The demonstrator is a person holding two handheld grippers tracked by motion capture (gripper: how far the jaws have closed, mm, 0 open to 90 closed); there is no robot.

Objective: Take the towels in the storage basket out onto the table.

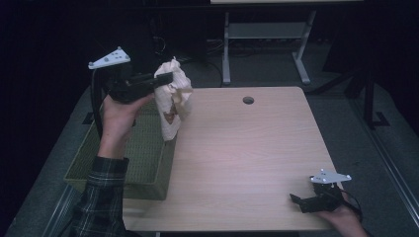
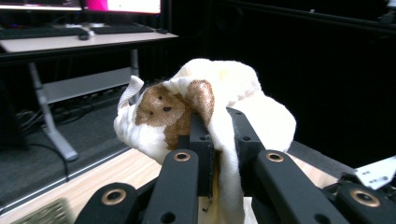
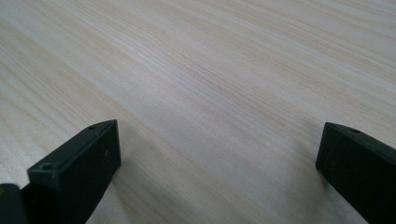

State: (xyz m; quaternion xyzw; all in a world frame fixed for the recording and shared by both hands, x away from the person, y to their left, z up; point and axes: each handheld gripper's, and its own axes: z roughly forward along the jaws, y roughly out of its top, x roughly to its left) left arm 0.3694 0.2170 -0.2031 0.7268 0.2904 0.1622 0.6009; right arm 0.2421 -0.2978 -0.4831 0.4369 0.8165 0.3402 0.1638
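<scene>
The left tool [image 1: 160, 79] is clamped tight on a bunched cream cloth [image 1: 173, 96] with brown patches, holding it in the air above the near edge of the green basket [image 1: 143, 163], where basket and tabletop [image 1: 247, 158] meet. Most of the cloth hangs loose below the jaws, so the grip probably needs to stay firm while the hand carries it clear of the basket wall, slowly enough that the dangling end does not snag. The right tool [image 1: 301, 201] rests low at the tabletop's near right corner, jaws wide apart and empty, ready to take a free corner.
</scene>
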